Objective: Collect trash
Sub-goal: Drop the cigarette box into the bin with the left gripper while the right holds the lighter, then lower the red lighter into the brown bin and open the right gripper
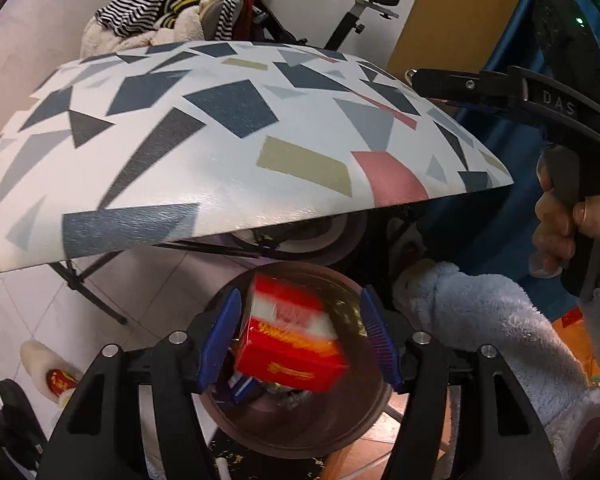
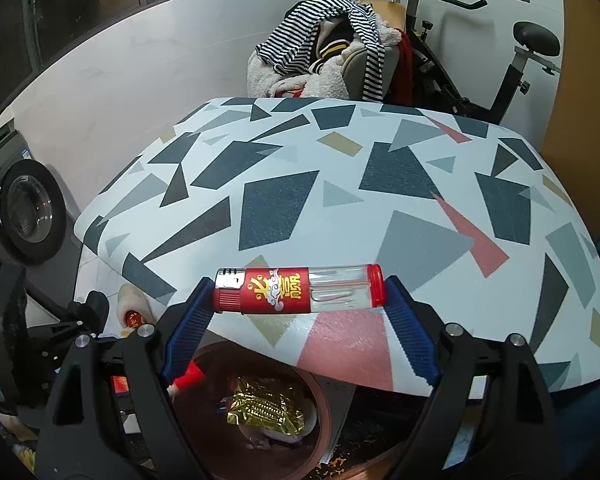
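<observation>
In the left wrist view my left gripper is open over a round brown bin below the table edge. A red and white box, blurred, is between the blue fingers, touching neither that I can tell. In the right wrist view my right gripper holds a red and clear lighter lengthwise between its fingers, at the near edge of the patterned table. The bin lies below, with gold foil wrapper inside. The right gripper also shows in the left wrist view.
A chair piled with striped clothes and an exercise bike stand behind the table. A washing machine is at the left. A slipper lies on the tiled floor. A blue curtain hangs at the right.
</observation>
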Demonstrator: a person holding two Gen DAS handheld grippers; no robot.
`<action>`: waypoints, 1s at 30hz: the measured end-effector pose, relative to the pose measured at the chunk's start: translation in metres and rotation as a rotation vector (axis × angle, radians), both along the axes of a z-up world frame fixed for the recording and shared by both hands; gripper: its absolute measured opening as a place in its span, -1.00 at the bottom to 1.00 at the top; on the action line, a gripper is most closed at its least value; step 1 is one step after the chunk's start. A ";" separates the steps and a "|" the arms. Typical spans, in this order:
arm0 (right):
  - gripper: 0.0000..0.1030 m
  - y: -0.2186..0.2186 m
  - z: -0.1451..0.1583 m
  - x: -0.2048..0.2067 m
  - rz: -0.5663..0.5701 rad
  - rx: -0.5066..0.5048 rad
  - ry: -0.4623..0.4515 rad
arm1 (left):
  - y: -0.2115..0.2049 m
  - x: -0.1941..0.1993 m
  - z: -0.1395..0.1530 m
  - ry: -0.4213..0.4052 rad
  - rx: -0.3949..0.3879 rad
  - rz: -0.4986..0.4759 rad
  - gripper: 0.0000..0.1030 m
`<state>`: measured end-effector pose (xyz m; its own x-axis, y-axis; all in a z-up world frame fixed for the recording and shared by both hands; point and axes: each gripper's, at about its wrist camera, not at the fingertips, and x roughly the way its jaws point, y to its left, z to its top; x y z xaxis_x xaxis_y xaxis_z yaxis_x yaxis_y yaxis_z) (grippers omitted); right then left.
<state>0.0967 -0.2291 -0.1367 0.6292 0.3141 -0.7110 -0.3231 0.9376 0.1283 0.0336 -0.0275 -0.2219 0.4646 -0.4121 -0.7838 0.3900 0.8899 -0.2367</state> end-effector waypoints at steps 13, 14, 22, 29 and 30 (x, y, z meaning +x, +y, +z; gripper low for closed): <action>0.62 -0.006 -0.021 -0.015 0.024 -0.022 0.065 | 0.054 -0.007 0.055 -0.179 -0.027 0.244 0.83; 0.62 -0.003 -0.025 -0.016 0.034 -0.029 0.073 | 0.060 -0.009 0.060 -0.191 -0.022 0.266 0.84; 0.62 0.025 -0.051 -0.030 0.116 -0.071 0.141 | 0.095 -0.015 0.081 -0.247 0.004 0.364 0.87; 0.62 0.047 -0.067 -0.040 0.172 -0.096 0.181 | 0.106 -0.017 0.087 -0.257 0.011 0.402 0.88; 0.62 0.051 -0.069 -0.041 0.180 -0.099 0.185 | 0.106 -0.017 0.086 -0.257 0.011 0.404 0.88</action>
<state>0.0556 -0.1779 -0.2058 0.4262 0.3323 -0.8414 -0.4655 0.8781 0.1110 0.0161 0.0788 -0.1357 0.7653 -0.1506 -0.6258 0.0568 0.9842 -0.1674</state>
